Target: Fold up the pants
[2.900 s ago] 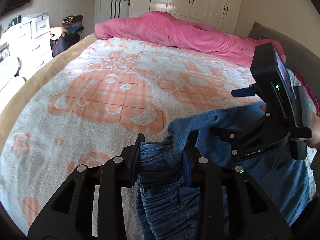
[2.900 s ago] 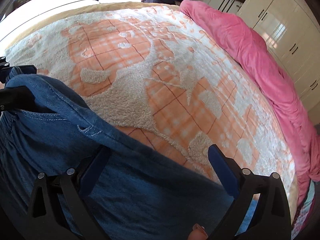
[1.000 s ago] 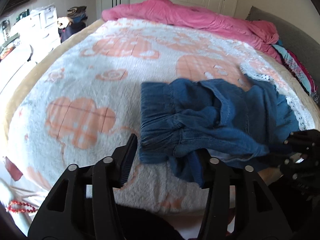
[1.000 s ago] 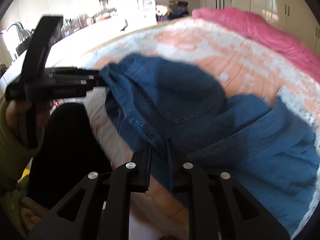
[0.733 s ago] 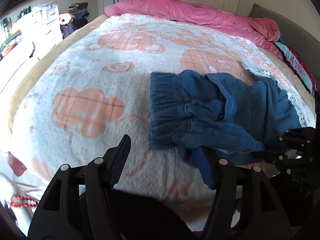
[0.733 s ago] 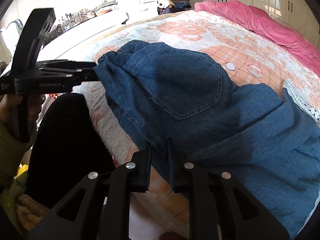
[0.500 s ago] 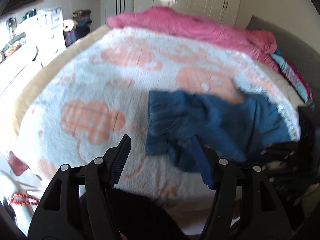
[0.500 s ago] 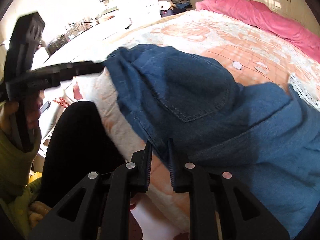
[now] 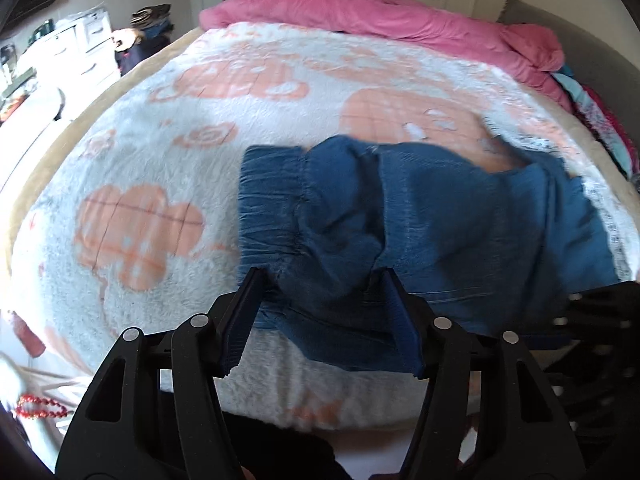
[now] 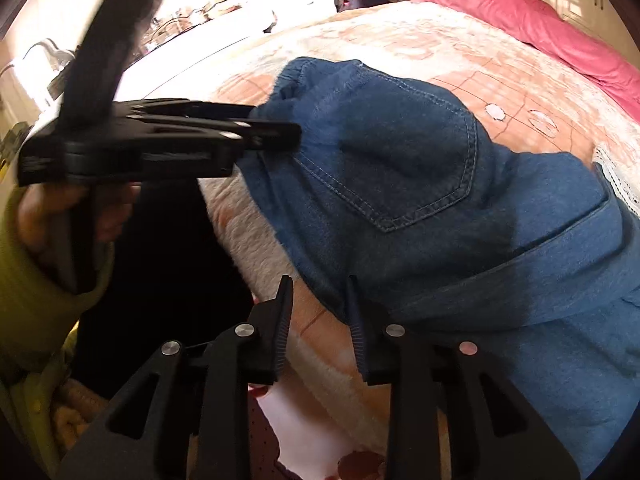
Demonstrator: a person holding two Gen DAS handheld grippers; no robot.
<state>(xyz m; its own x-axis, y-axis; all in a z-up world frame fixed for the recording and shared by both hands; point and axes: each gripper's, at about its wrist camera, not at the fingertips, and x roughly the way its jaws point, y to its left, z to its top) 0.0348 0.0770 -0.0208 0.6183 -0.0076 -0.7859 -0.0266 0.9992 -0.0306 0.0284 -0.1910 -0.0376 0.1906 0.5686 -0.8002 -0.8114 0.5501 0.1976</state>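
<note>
The blue denim pants (image 9: 420, 236) lie crumpled at the near edge of the bed, with the gathered waistband to the left and a back pocket (image 10: 404, 160) facing up. My left gripper (image 9: 320, 320) is open, and its fingers straddle the near bunch of the waistband. From the right wrist view the left gripper (image 10: 280, 136) reaches the pants' left end. My right gripper (image 10: 318, 324) is partly open at the near hem of the pants, and the right finger (image 10: 356, 320) touches the cloth edge.
The bed carries a white and orange fleece blanket (image 9: 168, 184). A pink duvet (image 9: 380, 24) lies along the far side. White drawers (image 9: 80, 44) and a clothes pile stand at the far left. A grey headboard (image 9: 580, 36) is on the right. The person's dark legs are below the bed edge.
The left gripper moved forward and now straddles the waistband. The right gripper, shut on the pants' edge before, has opened. The pants have settled on the bed.
</note>
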